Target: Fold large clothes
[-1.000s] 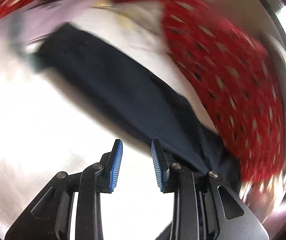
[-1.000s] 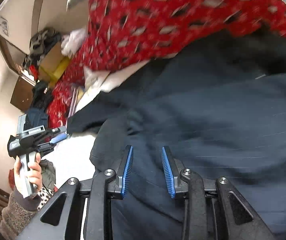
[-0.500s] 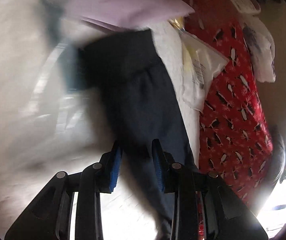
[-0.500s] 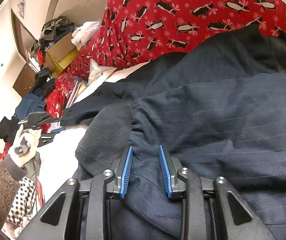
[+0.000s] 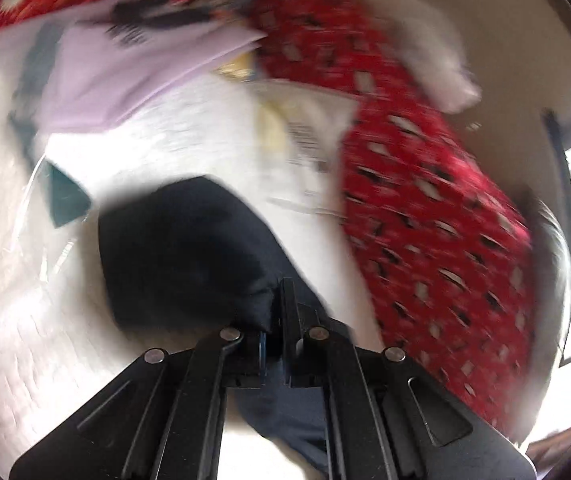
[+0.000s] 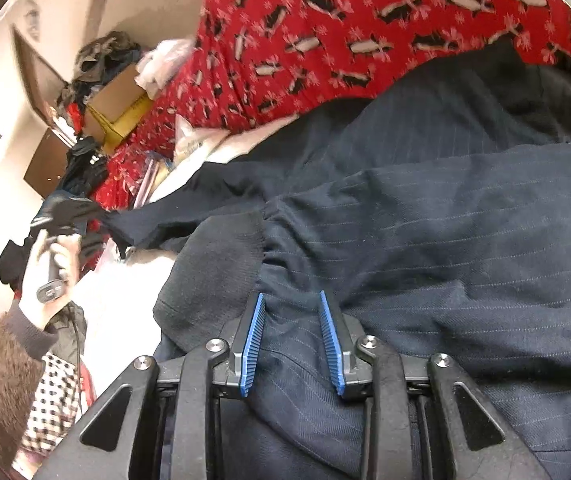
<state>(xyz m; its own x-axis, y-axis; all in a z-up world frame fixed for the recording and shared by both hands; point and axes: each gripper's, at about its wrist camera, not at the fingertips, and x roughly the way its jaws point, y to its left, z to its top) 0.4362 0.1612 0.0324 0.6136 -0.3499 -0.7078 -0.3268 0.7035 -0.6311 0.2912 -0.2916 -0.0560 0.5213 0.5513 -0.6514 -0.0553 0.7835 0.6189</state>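
Across the lower middle of the left wrist view, the left tongs (image 5: 275, 332) have just snapped together and are clamped on a bunched end of the dark navy garment (image 5: 189, 252), which bulges up and to the left of the pinch while more of its cloth hangs below between the arms. Behind it lies a white bed cover (image 5: 173, 136), with a pale lilac sheet (image 5: 125, 76) in the upper left, a clear plastic packet (image 5: 305, 136) at centre, and a red penguin-print blanket (image 5: 425, 208) running down the right. This view is blurred.

Filling most of the right wrist view, the same pinstriped garment (image 6: 425, 240) is spread over the bed, one sleeve stretching to the left edge where the person's hand (image 6: 51, 272) grips the other tool. The right tongs (image 6: 290, 340) stand partly apart at lower centre, cloth lying between the blue pads (image 6: 253, 344); whether they press on it cannot be told. A cardboard box (image 6: 119, 112) sits in the upper left.
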